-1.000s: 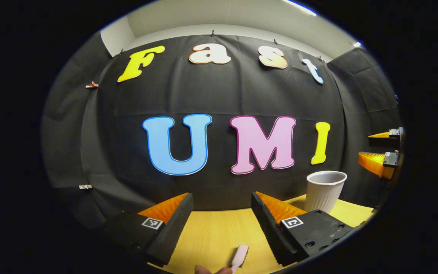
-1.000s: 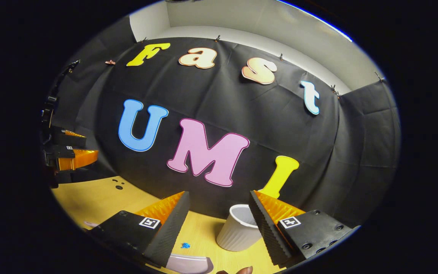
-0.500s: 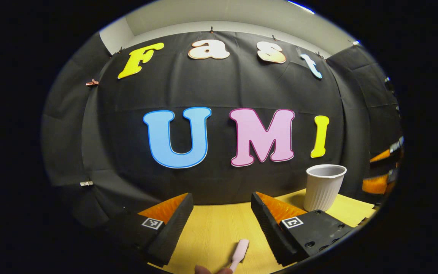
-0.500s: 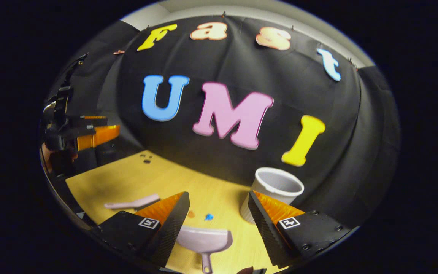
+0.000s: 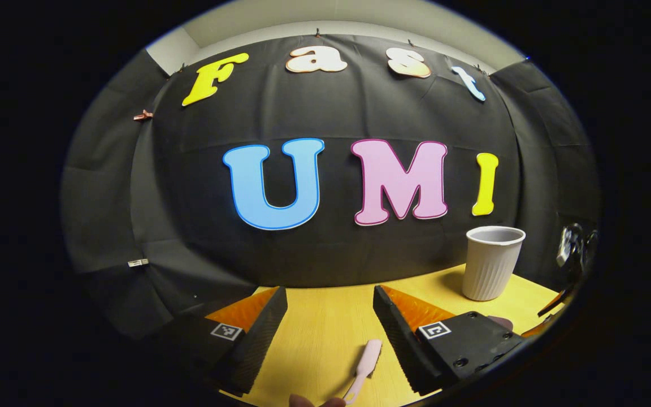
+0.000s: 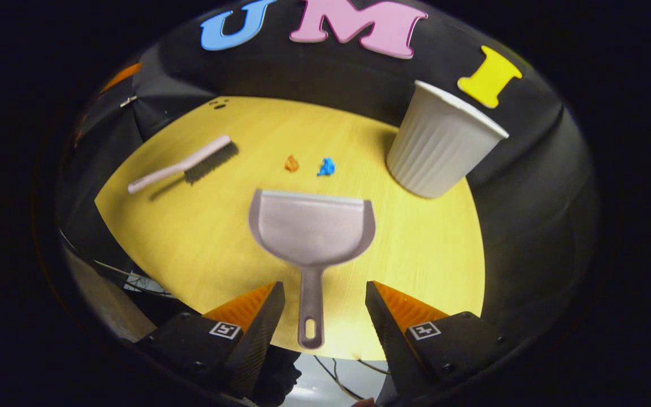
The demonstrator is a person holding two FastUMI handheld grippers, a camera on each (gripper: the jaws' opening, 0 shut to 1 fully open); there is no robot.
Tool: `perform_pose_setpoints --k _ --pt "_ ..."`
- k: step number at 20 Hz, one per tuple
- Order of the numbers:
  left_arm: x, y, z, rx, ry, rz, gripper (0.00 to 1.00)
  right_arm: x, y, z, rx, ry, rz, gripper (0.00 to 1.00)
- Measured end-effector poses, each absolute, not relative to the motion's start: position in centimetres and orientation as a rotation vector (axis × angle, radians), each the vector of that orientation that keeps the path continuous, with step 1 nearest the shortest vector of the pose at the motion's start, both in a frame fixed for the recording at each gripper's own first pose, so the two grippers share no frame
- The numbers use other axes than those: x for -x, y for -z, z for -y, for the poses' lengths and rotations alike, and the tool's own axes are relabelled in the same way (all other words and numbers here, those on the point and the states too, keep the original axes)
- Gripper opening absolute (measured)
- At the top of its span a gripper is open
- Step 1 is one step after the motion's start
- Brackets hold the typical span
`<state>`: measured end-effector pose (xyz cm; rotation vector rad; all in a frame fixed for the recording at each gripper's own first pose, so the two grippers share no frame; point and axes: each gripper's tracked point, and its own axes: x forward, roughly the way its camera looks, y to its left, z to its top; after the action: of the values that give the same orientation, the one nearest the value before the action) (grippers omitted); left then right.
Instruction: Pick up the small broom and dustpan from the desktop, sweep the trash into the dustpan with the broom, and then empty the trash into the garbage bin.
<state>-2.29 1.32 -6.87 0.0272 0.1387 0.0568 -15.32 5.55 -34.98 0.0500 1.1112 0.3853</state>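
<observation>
— How was the right gripper [image 6: 322, 294] posed?
— Tilted down over the desktop [image 6: 427, 249], fingers apart, straddling the dustpan [image 6: 311, 229] handle; pan mouth faced the trash bits [image 6: 325, 167].
— And the left gripper [image 5: 330, 308]?
— Level, spread, empty; the broom [image 5: 364, 362] handle, probably, lay below.

The desk [image 6: 201, 237] is yellow with a fine wood grain. On it the dustpan [image 6: 311, 229] is plain grey. Beyond the dustpan's front edge lie two scraps, one orange [image 6: 291, 164] and one blue [image 6: 326, 167]. The broom [image 6: 187, 164] has a pale pink handle and dark bristles. The bin [image 6: 438, 144] is off-white with vertical ribs.
</observation>
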Motion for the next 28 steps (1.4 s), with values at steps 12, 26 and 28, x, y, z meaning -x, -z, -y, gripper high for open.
perform_pose_setpoints --k 12,26,28 --pt "2.9 9.3 -1.1 -0.062 -0.103 -0.210 1.00 13.5 44.1 -10.3 -0.121 -0.417 -1.353 0.69" --pt "3.6 27.8 4.0 -0.060 0.123 -0.883 0.97 13.2 40.1 -9.1 -0.133 -0.535 -1.282 0.36" --pt "3.6 31.5 4.3 -0.081 0.151 -1.013 0.92 13.5 39.1 -8.3 -0.122 -0.552 -1.267 0.36"
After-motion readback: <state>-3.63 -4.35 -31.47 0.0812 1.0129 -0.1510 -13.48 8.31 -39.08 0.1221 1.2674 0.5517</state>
